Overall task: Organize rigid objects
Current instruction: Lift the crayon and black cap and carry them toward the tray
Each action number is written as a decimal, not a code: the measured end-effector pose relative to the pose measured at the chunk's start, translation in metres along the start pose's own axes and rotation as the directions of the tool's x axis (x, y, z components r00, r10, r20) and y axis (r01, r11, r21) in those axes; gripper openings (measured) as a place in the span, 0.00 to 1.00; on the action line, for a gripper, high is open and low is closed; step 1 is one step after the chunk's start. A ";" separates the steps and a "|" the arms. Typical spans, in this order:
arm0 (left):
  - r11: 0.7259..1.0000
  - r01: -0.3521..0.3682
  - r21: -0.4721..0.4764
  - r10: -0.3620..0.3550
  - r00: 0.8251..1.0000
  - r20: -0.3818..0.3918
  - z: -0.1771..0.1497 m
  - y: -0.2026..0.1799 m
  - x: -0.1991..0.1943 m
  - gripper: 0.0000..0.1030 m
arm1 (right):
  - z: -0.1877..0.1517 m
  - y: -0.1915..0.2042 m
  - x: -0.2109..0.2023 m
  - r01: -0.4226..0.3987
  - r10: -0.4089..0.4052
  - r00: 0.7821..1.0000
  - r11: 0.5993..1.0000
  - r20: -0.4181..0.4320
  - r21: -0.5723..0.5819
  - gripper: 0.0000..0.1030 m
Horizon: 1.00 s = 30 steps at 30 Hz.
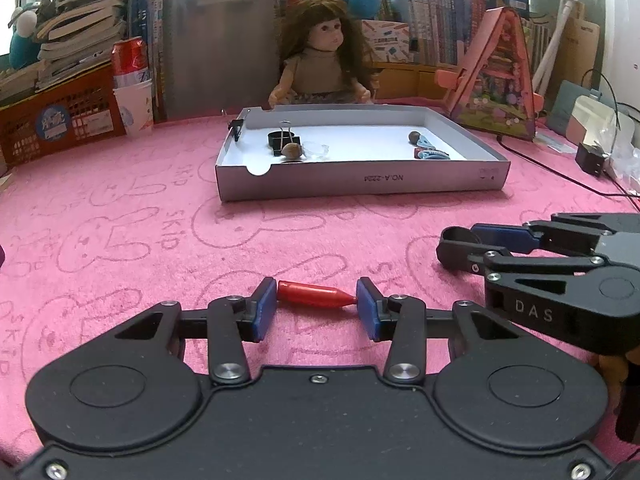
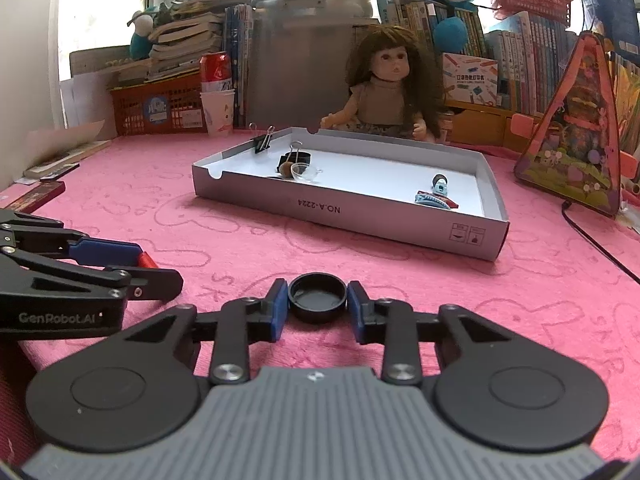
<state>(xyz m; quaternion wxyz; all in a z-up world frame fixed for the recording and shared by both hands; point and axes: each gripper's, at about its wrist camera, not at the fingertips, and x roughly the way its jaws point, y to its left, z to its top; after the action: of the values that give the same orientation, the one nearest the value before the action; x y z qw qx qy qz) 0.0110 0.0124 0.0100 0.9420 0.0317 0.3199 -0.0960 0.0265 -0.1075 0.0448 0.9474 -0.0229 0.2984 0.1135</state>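
Fingers [image 1: 265, 309] of the left gripper [image 1: 316, 307] clamp the red pen cap [image 1: 316, 296] end to end; right gripper [image 2: 317, 309] squeezes the black lid [image 2: 317, 297] by its rim. Both lie on the tabletop [image 1: 160, 240] before the white tray [image 1: 360, 184]. They look light, stiff, smooth, so may slip.

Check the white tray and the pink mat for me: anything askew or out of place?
Mostly tidy. One oddity: a black binder clip is clamped on the white tray back-left wall rather than lying inside with the other items. The red piece and black cap still sit on the mat, between gripper pads.
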 end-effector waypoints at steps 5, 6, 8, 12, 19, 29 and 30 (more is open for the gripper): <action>0.999 -0.041 -0.001 0.041 0.999 -0.004 0.008 -0.002 0.005 0.40 | 0.004 -0.002 -0.003 0.013 -0.013 1.000 1.000 0.011 0.003 0.36; 0.999 -0.040 -0.005 0.040 0.999 -0.004 0.009 -0.002 0.006 0.40 | 0.005 -0.003 -0.003 0.017 -0.018 1.000 1.000 0.013 0.005 0.36; 0.999 -0.036 -0.015 0.036 0.999 -0.005 0.013 -0.002 0.007 0.40 | 0.006 -0.005 -0.002 0.027 -0.027 1.000 1.000 0.014 0.009 0.36; 0.999 -0.036 -0.022 0.036 0.999 -0.007 0.019 -0.002 0.010 0.40 | 0.008 -0.010 -0.001 0.037 -0.038 0.999 0.999 0.012 0.028 0.36; 0.999 -0.022 -0.039 0.021 1.000 -0.013 0.025 -0.003 0.013 0.40 | 0.011 -0.013 0.000 0.052 -0.053 0.999 0.998 0.013 0.041 0.36; 0.998 -0.024 -0.052 0.024 1.000 -0.006 0.029 -0.004 0.015 0.40 | 0.013 -0.019 0.003 0.082 -0.083 0.997 0.994 0.003 0.074 0.36; 0.998 -0.025 -0.054 0.025 1.000 -0.006 0.029 -0.004 0.015 0.40 | 0.013 -0.020 0.003 0.086 -0.086 0.996 0.993 0.002 0.080 0.36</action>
<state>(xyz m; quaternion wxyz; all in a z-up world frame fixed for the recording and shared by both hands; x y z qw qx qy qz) 0.0395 0.0025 0.0237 0.9428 0.0103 0.3246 -0.0756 0.0405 -0.1248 0.0533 0.9523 0.0023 0.2989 0.0607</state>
